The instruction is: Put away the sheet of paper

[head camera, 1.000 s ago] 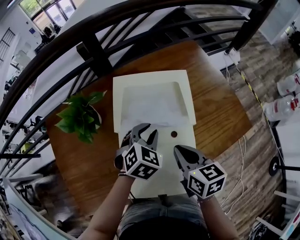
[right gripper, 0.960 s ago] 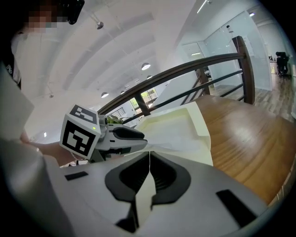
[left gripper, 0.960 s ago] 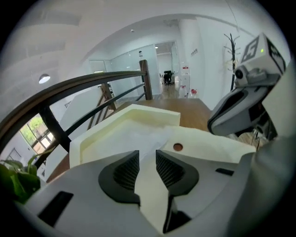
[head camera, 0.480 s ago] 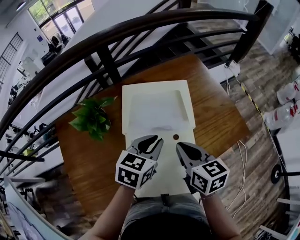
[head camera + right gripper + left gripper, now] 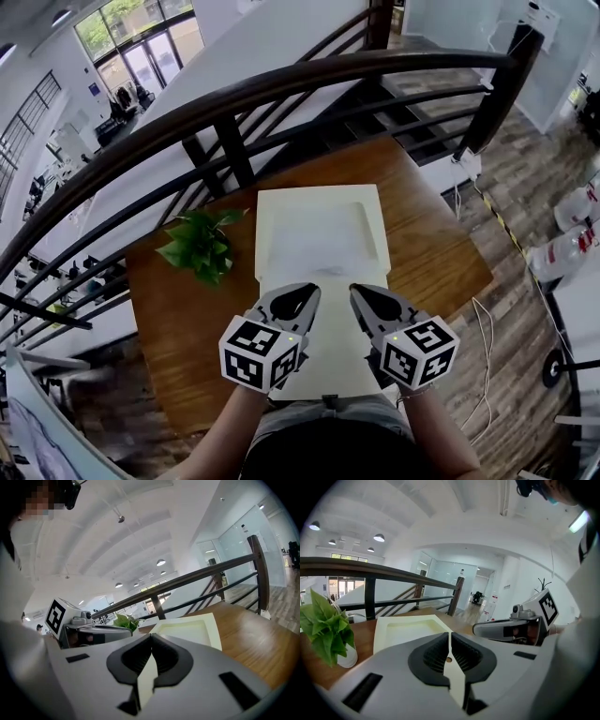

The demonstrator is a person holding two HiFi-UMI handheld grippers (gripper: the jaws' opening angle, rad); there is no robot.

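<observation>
A white sheet of paper (image 5: 319, 240) lies flat in the shallow recess of a long cream tray (image 5: 375, 220) on the wooden table; its near edge curls up slightly. My left gripper (image 5: 306, 294) hovers over the tray's flat near part, short of the recess. Its jaws are closing and nearly meet, with nothing between them. My right gripper (image 5: 360, 293) is beside it, shut and empty. The left gripper view shows the left gripper (image 5: 450, 635) pointing at the tray (image 5: 393, 631). The right gripper view shows the right gripper (image 5: 151, 637) facing the tray (image 5: 213, 629).
A potted green plant (image 5: 202, 248) stands on the table left of the tray. A dark curved railing (image 5: 281, 89) runs behind the table's far edge. Plastic bottles (image 5: 567, 248) and cables (image 5: 483, 305) lie on the floor to the right.
The left gripper's jaws went from wide open to nearly shut, and it drew back from the recess's near edge toward the person. The right gripper barely moved.
</observation>
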